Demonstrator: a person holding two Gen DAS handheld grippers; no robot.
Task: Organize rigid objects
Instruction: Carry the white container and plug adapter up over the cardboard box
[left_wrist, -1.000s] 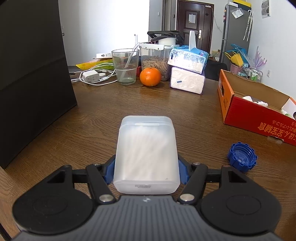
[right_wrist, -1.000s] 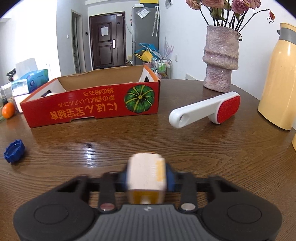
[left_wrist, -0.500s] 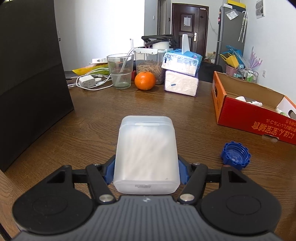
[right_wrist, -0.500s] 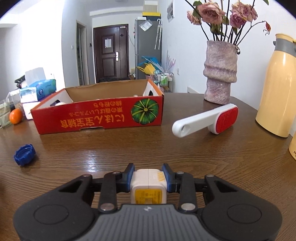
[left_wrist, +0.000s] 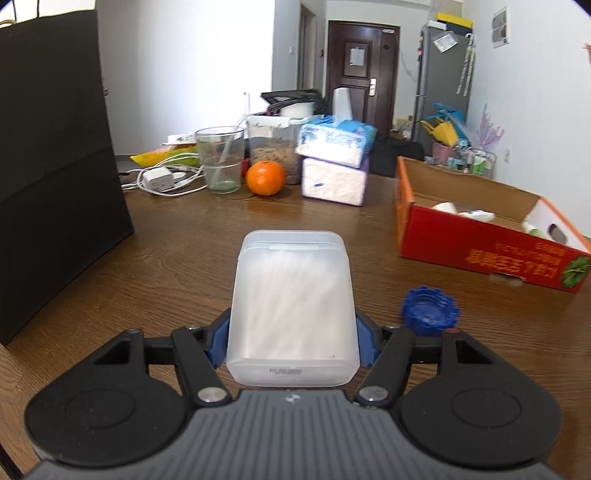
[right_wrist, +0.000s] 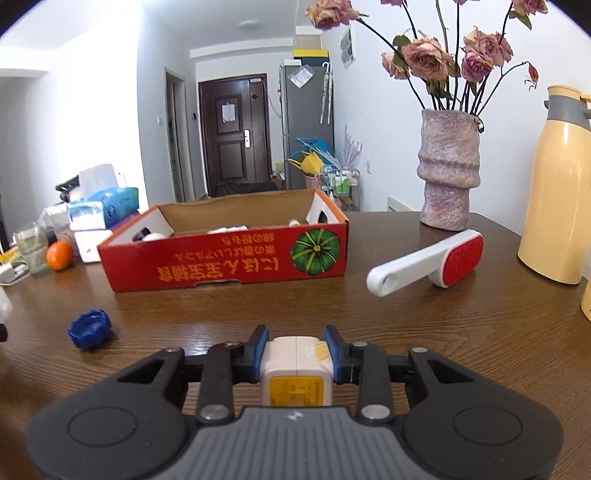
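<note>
My left gripper (left_wrist: 291, 341) is shut on a translucent white plastic box (left_wrist: 291, 306) of cotton swabs, held above the wooden table. My right gripper (right_wrist: 295, 350) is shut on a small white cube (right_wrist: 295, 365) with a yellow label, held above the table. The red cardboard box (left_wrist: 480, 251) with small white items inside lies ahead to the right in the left wrist view and ahead at centre in the right wrist view (right_wrist: 229, 262). A blue bottle cap (left_wrist: 430, 312) lies on the table between them; it also shows in the right wrist view (right_wrist: 89, 328).
A white and red lint brush (right_wrist: 428, 262), a stone vase (right_wrist: 448, 170) with dried roses and a yellow thermos (right_wrist: 561, 192) stand right. An orange (left_wrist: 266, 177), a glass (left_wrist: 220, 159), tissue packs (left_wrist: 334, 168) and a charger (left_wrist: 159, 180) sit at the far side. A black box (left_wrist: 55, 166) stands left.
Both grippers have risen and pulled back a little with their loads. The red box and blue cap have shifted leftward and lower in the left wrist view. The white cube is now sharp, no longer blurred.
</note>
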